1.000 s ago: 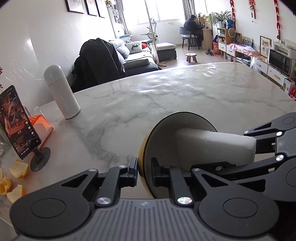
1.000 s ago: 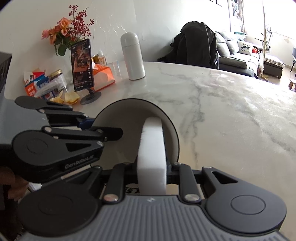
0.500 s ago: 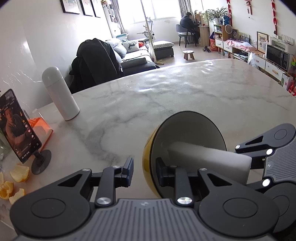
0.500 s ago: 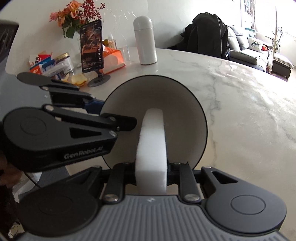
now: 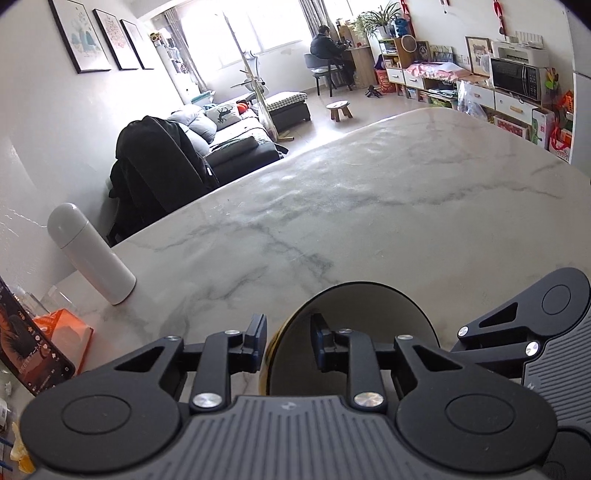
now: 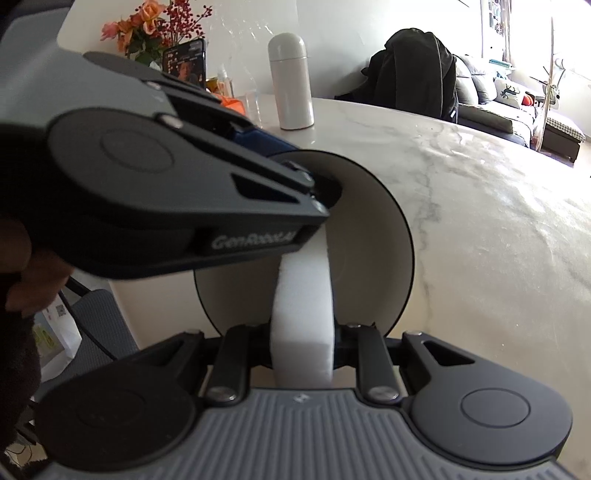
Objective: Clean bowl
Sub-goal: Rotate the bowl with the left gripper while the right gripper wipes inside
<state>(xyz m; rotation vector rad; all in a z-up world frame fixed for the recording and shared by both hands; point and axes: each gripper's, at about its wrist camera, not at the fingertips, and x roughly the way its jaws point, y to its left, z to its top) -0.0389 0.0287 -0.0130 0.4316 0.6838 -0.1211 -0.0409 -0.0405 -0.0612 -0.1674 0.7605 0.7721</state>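
Left tongs (image 5: pixel 288 341) are straddling the tilted bowl's (image 5: pixel 369 325) rim, jaws just closing, exposing its inside; right tongs (image 6: pixel 303 343) are clamping the sponge (image 6: pixel 303 314) for wiping.

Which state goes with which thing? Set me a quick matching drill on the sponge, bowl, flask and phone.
Things:
1. sponge
2. bowl
3. flask
4. phone

States:
A. standing upright on the table
B. screen lit, beside the flowers
C. clamped in the right claw
D. tipped on its side, pale inside showing

Pairs: 1-C, 2-D, 3-A, 4-B
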